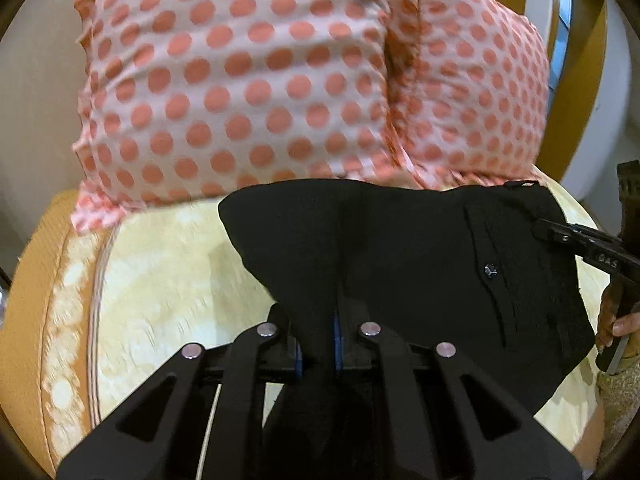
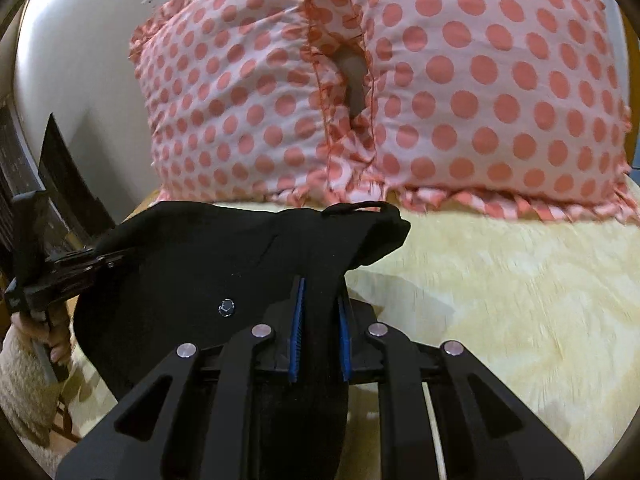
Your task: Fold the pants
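Note:
The black pants (image 1: 400, 240) hang slightly lifted over a pale yellow bedspread (image 1: 168, 280), showing a back pocket with a dark button (image 1: 489, 270). My left gripper (image 1: 319, 330) is shut on a bunched fold of the pants. My right gripper (image 2: 320, 308) has its blue pads (image 2: 297, 312) pressed on another thick fold of the pants (image 2: 220, 248). Each gripper shows in the other's view, the right gripper (image 1: 542, 227) clamped at the waist edge on the right, the left gripper (image 2: 118, 257) at the left edge. The cloth stretches between them.
Two pink pillows with coral polka dots (image 1: 240, 80) (image 2: 480, 80) lean upright just behind the pants. A hand (image 1: 616, 326) holds the right gripper's handle. A curved wooden headboard (image 1: 580, 80) and a white wall (image 2: 80, 60) lie beyond. Bare bedspread (image 2: 500, 300) spreads to the right.

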A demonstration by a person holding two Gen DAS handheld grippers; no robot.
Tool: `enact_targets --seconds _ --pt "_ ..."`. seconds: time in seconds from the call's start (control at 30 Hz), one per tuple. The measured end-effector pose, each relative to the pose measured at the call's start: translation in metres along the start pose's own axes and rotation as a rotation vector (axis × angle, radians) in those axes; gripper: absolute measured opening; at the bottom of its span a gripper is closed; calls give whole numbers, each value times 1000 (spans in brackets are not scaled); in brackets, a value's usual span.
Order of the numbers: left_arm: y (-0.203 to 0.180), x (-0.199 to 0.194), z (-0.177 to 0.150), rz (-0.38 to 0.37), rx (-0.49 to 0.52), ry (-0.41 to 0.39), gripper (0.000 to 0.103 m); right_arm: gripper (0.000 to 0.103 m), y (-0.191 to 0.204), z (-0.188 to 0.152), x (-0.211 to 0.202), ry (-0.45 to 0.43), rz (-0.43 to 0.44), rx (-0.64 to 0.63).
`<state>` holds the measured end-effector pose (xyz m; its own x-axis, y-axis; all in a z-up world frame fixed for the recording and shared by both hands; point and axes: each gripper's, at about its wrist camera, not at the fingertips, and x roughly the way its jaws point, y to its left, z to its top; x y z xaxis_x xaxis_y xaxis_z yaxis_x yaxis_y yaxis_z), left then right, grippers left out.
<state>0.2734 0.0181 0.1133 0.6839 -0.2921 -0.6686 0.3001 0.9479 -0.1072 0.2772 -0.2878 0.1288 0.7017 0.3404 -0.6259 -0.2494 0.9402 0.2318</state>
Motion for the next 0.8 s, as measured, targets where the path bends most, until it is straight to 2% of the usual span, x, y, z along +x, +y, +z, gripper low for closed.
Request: enact_targets --seconds 0.1,0.17,0.27,0.3,0.37,0.4,0.43,0.5,0.53,0.57,0.6,0.67,0.7,0.77,0.8 --pt "7 13 21 14 -30 -14 10 15 -4 20 21 -1 -16 0" --pt "13 27 29 28 -39 5 10 15 -12 30 36 10 -23 16" --pt "22 51 22 26 -51 80 11 16 -25 25 62 94 -40 62" --pt "25 59 17 28 -56 102 13 19 -29 20 72 131 -62 72" --pt "30 74 8 57 -72 145 24 39 -32 14 79 152 -109 84" --pt "31 77 7 66 -79 152 30 58 -34 12 80 157 -137 93" --pt "33 75 6 74 -91 143 36 70 -36 12 77 158 -181 103" --pt "37 58 7 121 -97 96 44 72 -39 11 63 138 -244 101" --pt "37 48 7 146 -89 64 46 71 -41 10 47 98 -269 108" --pt "35 36 7 170 -76 23 48 71 -40 7 28 48 -243 115" --pt "32 22 6 172 -65 -14 53 71 -36 5 15 18 -181 119" --pt "18 1 2 85 -49 -59 61 72 -25 -1 1 5 -36 110" --pt "5 -7 -4 22 -30 -68 66 72 -15 -6 -2 12 15 92" --pt "-20 -11 -15 -29 24 -61 73 72 6 -18 1 62 39 31" --pt "-31 -10 -21 -30 51 -50 76 72 16 -26 7 107 49 2"
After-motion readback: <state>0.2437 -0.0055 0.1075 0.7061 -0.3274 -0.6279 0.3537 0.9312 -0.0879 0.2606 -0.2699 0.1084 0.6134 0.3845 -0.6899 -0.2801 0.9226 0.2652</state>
